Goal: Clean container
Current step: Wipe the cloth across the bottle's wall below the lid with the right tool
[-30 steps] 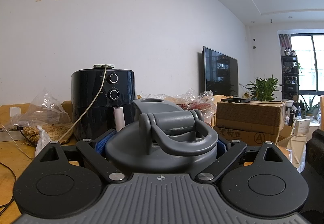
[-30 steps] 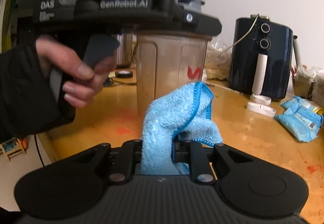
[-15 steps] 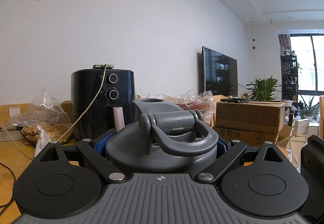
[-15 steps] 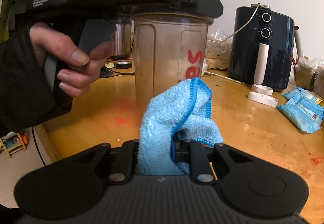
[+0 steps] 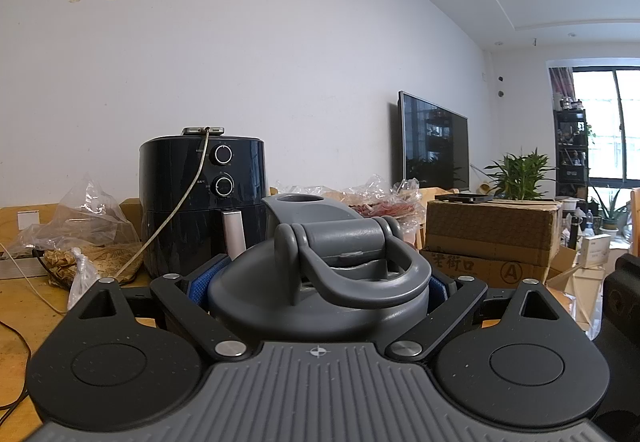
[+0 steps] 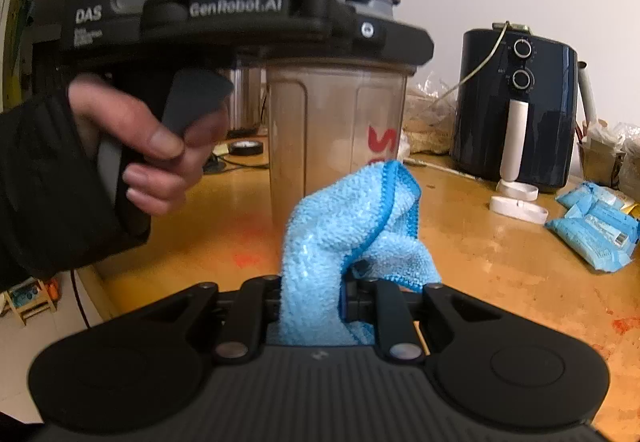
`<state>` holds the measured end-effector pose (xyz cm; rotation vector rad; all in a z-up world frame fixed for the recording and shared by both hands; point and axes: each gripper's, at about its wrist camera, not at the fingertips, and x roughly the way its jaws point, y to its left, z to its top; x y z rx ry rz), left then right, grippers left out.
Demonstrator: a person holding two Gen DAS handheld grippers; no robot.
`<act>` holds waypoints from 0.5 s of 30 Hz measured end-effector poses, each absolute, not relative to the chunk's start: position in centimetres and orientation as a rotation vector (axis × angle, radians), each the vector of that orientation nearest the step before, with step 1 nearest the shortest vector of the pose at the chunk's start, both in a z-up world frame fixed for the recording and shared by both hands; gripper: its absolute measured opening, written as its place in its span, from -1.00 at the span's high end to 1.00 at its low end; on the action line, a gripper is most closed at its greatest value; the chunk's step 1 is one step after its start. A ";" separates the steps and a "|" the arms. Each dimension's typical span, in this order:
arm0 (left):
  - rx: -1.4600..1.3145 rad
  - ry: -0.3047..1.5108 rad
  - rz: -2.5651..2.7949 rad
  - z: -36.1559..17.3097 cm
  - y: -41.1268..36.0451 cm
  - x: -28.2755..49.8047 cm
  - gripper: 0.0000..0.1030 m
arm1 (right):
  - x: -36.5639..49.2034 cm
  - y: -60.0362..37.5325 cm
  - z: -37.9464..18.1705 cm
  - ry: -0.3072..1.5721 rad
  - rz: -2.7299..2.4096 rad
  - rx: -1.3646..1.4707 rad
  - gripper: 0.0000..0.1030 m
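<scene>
A clear plastic container (image 6: 332,114) with red lettering and a grey lid (image 5: 344,242) stands upright over the wooden table (image 6: 480,262). My left gripper (image 5: 320,284) is shut on the lid, its blue pads (image 5: 212,274) pressing both sides. In the right wrist view a hand (image 6: 152,138) in a dark sleeve holds that gripper. My right gripper (image 6: 320,282) is shut on a light blue cloth (image 6: 340,218). The cloth's bunched top lies against the lower front of the container, just under the red letters.
A black air fryer (image 6: 516,106) stands at the back by the wall, with white ring-shaped parts (image 6: 518,202) before it. Blue packets (image 6: 596,218) lie to the right. Plastic bags (image 5: 80,234) and a cardboard box (image 5: 488,238) flank the fryer. The table's edge runs at left.
In the right wrist view the container looked a little nearer and higher half a second ago, then came back. The cloth stays at its lower front. The left wrist view is unchanged.
</scene>
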<state>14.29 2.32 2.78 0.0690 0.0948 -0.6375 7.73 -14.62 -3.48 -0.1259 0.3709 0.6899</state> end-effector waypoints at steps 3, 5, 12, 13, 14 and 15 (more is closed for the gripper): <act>0.069 0.095 -0.638 2.8 2.3 14.3 -0.84 | 7.6 -14.7 -3.1 0.356 0.689 -0.118 0.78; 0.069 0.095 -0.638 2.9 2.3 14.4 -0.84 | 7.4 -14.7 -2.9 0.346 0.687 -0.115 0.78; 0.069 0.095 -0.637 2.8 2.3 14.4 -0.84 | 7.1 -14.8 -2.1 0.314 0.682 -0.103 0.78; 0.069 0.095 -0.637 2.8 2.2 14.4 -0.84 | 7.0 -14.9 -2.0 0.309 0.683 -0.100 0.78; 0.069 0.095 -0.637 2.8 2.2 14.4 -0.84 | 7.0 -14.9 -1.8 0.304 0.682 -0.099 0.78; 0.069 0.096 -0.638 2.8 2.2 14.4 -0.84 | 6.9 -14.9 -1.7 0.298 0.682 -0.098 0.78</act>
